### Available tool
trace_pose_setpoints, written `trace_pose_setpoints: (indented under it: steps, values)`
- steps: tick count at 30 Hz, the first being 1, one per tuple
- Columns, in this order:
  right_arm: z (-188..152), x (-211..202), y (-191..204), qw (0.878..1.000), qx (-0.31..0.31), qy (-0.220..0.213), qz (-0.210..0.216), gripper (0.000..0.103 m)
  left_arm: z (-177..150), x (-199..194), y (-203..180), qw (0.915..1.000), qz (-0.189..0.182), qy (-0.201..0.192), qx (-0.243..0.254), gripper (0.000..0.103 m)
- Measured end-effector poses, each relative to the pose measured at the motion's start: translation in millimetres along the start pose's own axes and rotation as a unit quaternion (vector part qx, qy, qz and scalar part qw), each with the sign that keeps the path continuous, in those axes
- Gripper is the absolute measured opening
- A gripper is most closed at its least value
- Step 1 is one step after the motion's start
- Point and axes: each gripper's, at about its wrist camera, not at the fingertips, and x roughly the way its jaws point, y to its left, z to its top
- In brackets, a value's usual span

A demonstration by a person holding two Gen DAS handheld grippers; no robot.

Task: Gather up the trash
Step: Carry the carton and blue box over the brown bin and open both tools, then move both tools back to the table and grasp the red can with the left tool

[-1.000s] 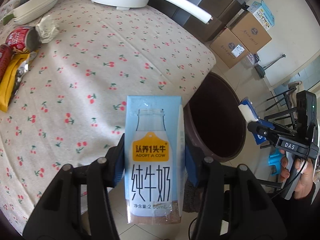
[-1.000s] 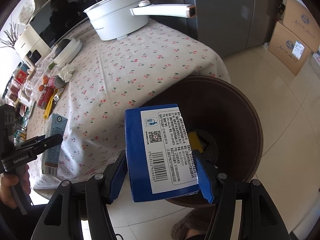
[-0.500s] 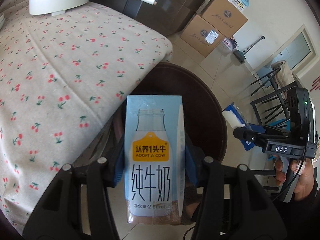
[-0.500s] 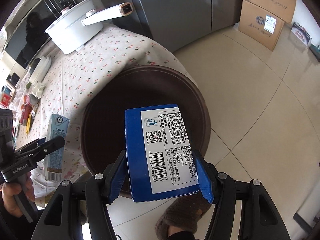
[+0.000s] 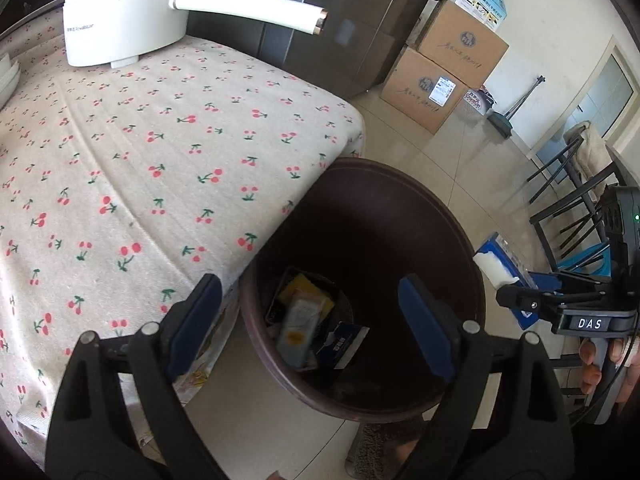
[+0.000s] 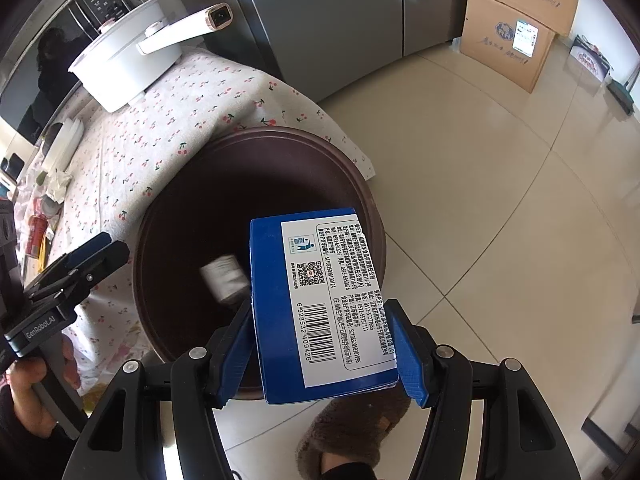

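My left gripper (image 5: 308,320) is open and empty above the dark brown trash bin (image 5: 452,216). The milk carton (image 5: 298,326) lies inside the bin among other wrappers; in the right wrist view it shows blurred inside the bin (image 6: 224,278). My right gripper (image 6: 324,344) is shut on a blue box (image 6: 320,300) with a white barcode label, held over the bin's (image 6: 168,208) near right rim. The right gripper (image 5: 516,292) with its blue box (image 5: 496,258) also shows at the right in the left wrist view. The left gripper (image 6: 88,256) shows at the left in the right wrist view.
The table with the cherry-print cloth (image 5: 140,168) stands against the bin's left side. A white pot (image 5: 124,8) sits at the table's far end. Cans and wrappers (image 6: 38,232) lie further along the table. Cardboard boxes (image 5: 448,68) and a chair (image 5: 576,200) stand on the tiled floor.
My left gripper has opened and the milk carton has dropped into the bin. Both grippers have moved further over the bin; the right still holds the blue box.
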Motion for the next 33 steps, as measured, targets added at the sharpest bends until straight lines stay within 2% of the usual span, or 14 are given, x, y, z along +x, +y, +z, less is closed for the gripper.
trace_pose_setpoints:
  steps: [2,8,11,14,24,33]
  values:
    - [0,0,2,1.0,-0.002,0.001,-0.001,0.065,-3,-6,5,0.9999,0.012,0.0,-0.002,0.099]
    - [2,-1,15,1.0,-0.013,-0.003,-0.001,0.065,-6,-25,16,0.9984,0.056,0.0,0.008,0.101]
    - [4,-1,24,1.0,-0.021,-0.009,-0.016,0.067,-8,-38,26,0.9974,0.072,-0.002,0.008,0.101]
    - [7,-2,33,0.999,-0.027,-0.008,-0.026,0.083,-10,-51,39,0.9965,0.083,-0.005,0.0,0.102]
    - [10,-3,74,0.997,-0.075,-0.005,-0.029,0.085,-24,-91,84,0.9926,0.116,-0.009,-0.033,0.102]
    - [15,2,113,0.996,-0.081,0.0,-0.021,0.085,-35,-125,120,0.9887,0.137,-0.018,-0.057,0.102]
